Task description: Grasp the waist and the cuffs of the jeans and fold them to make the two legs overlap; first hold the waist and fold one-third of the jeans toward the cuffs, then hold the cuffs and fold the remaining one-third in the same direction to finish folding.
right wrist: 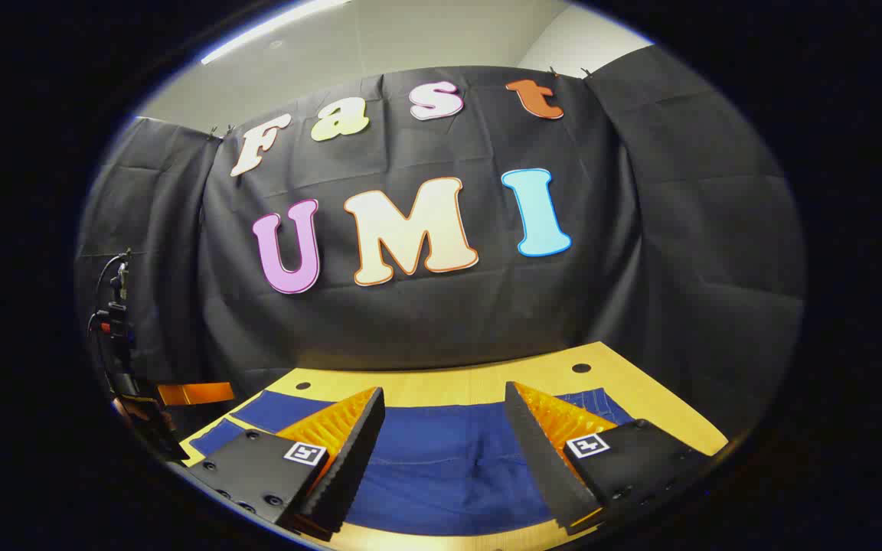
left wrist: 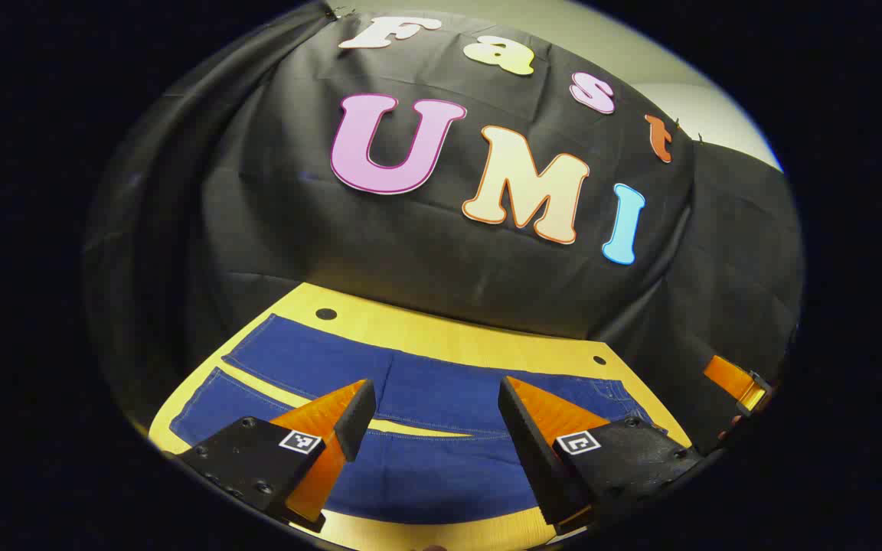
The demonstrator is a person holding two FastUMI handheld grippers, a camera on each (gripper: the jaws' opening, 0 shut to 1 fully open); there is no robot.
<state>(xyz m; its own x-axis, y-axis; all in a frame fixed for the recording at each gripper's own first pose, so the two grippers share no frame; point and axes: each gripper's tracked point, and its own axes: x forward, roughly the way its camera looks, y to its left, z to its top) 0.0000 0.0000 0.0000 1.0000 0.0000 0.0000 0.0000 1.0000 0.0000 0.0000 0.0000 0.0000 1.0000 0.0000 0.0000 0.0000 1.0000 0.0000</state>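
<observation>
Dark blue jeans (left wrist: 426, 398) lie spread flat on a yellow table (left wrist: 441, 325), legs side by side with cuffs toward the left and the waist toward the right in the left gripper view. My left gripper (left wrist: 437, 402) hovers open above the middle of the jeans, nothing between its fingers. In the right gripper view the same jeans (right wrist: 441, 459) stretch across the table (right wrist: 456, 383), and my right gripper (right wrist: 445, 409) hangs open over them, holding nothing. The other gripper (left wrist: 739, 383) shows at the far right edge of the left gripper view, and at the far left (right wrist: 181, 394) of the right gripper view.
The black cloth wall (left wrist: 441, 252) rises right behind the table's far edge. Two small round holes (left wrist: 326, 314) (left wrist: 599, 360) sit in the tabletop near that edge. A cable and fixture (right wrist: 115, 321) hang at the left in the right gripper view.
</observation>
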